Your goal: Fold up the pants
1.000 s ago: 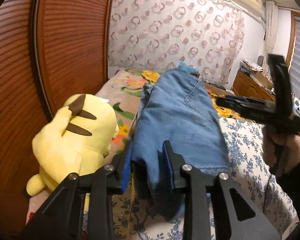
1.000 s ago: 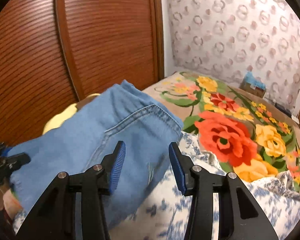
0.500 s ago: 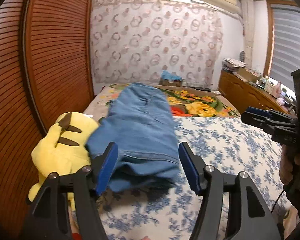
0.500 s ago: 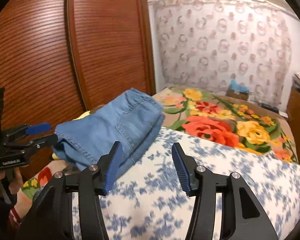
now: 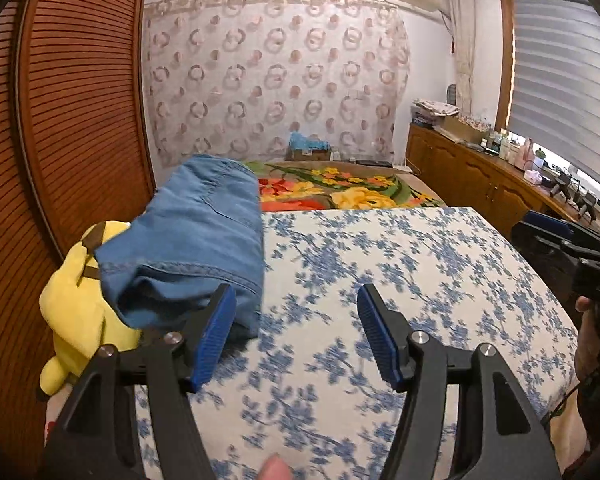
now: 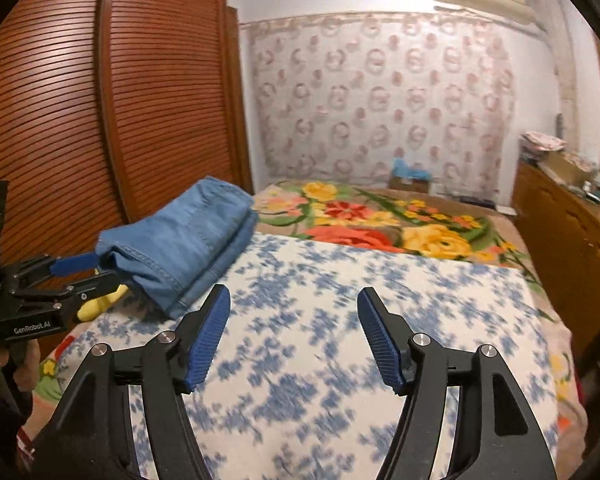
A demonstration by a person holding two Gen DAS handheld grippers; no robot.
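Observation:
The folded blue denim pants [image 5: 196, 240] lie along the left edge of the bed, partly on a yellow plush toy [image 5: 76, 308]. They also show in the right wrist view [image 6: 184, 244]. My left gripper [image 5: 296, 336] is open and empty, just right of the near end of the pants. It also shows in the right wrist view [image 6: 74, 270], next to the pants. My right gripper [image 6: 294, 332] is open and empty above the blue-flowered sheet [image 6: 340, 340]. It also shows at the right edge of the left wrist view [image 5: 540, 228].
A slatted wooden wardrobe [image 5: 60, 120] stands close on the left. A bright floral blanket [image 5: 340, 192] covers the far end of the bed. A wooden sideboard [image 5: 480, 176] with small items runs along the right wall under a window blind.
My left gripper has let go of the pants, opened and drawn back to the right. My right gripper has also drawn back from the pants, which now lie at the bed's left edge.

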